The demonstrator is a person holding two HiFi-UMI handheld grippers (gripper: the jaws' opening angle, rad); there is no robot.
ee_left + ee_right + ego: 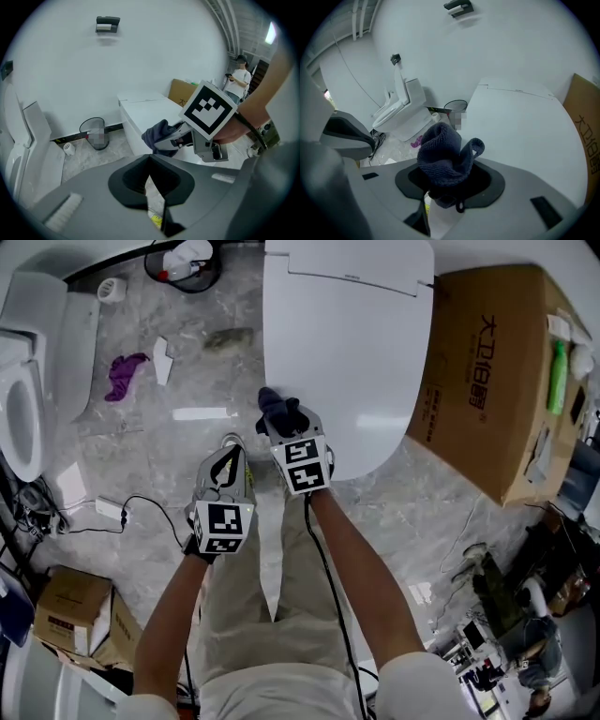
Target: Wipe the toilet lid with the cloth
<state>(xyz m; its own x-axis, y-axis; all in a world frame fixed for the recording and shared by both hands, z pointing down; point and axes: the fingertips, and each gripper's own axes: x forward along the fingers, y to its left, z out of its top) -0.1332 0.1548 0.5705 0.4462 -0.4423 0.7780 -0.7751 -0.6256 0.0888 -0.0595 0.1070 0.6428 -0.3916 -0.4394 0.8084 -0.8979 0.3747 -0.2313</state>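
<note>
One camera overhead, one riding each claw.
The head view looks steeply down from above the person, close over the left claw [230, 442], the right claw [278, 413] and the toilet lid [347, 352] at upper middle. The left gripper view sits low behind its closed jaws, facing the wall, with the right claw right of centre. The right gripper view looks past the cloth [443, 157] in its jaws, across the lid. All three share the lid and the waste bin [183, 268].
</note>
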